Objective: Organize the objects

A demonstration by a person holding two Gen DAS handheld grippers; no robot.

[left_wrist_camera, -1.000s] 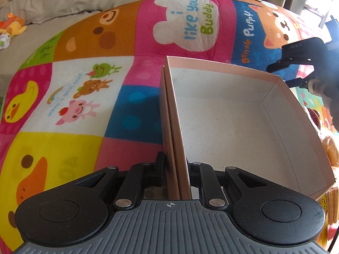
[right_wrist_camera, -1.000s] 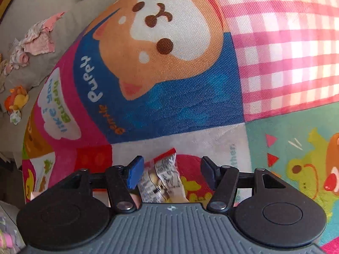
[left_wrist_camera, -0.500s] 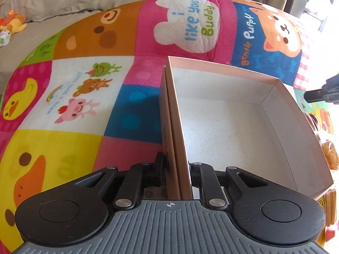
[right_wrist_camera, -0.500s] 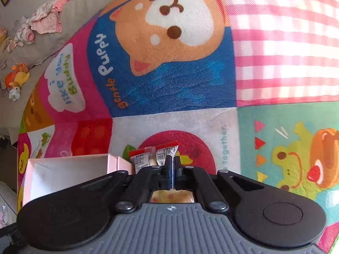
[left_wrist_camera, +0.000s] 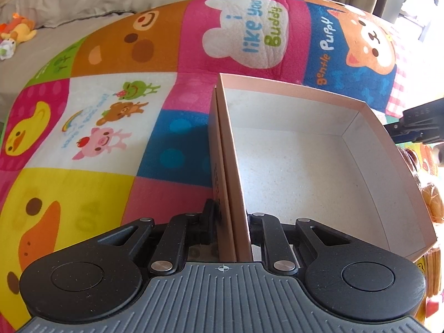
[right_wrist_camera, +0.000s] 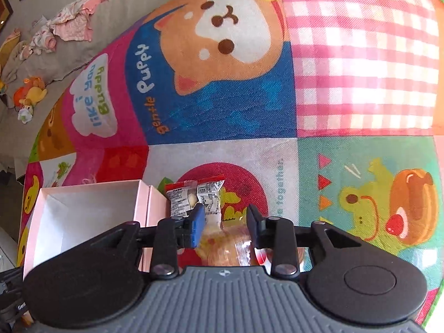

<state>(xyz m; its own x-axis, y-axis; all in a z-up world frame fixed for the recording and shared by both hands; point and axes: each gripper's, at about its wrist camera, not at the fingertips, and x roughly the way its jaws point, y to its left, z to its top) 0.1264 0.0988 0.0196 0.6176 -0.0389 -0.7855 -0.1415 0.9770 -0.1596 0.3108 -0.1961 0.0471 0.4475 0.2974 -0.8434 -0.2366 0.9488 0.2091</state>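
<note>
Left gripper [left_wrist_camera: 231,222] pinches the box [left_wrist_camera: 305,166] wall; right gripper [right_wrist_camera: 225,226] hangs spread, snack [right_wrist_camera: 194,197] at its eleven o'clock, lengthwise along the fingers.

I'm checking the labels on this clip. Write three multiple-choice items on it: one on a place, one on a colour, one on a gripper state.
1. Where does the box sit?
A. on the play mat
B. on a wooden shelf
C. in a sink

2. What colour is the pad on the right gripper's left finger?
A. green
B. blue
C. yellow

3. How does the left gripper stand?
A. wide open above the box
B. shut on the box wall
C. shut on a snack packet

Answers: 1 A, the mat with cartoon animals lies all round the box. 2 B, the pad beside the snack packet is blue. 3 B, its fingers pinch the box's near wall.
</note>
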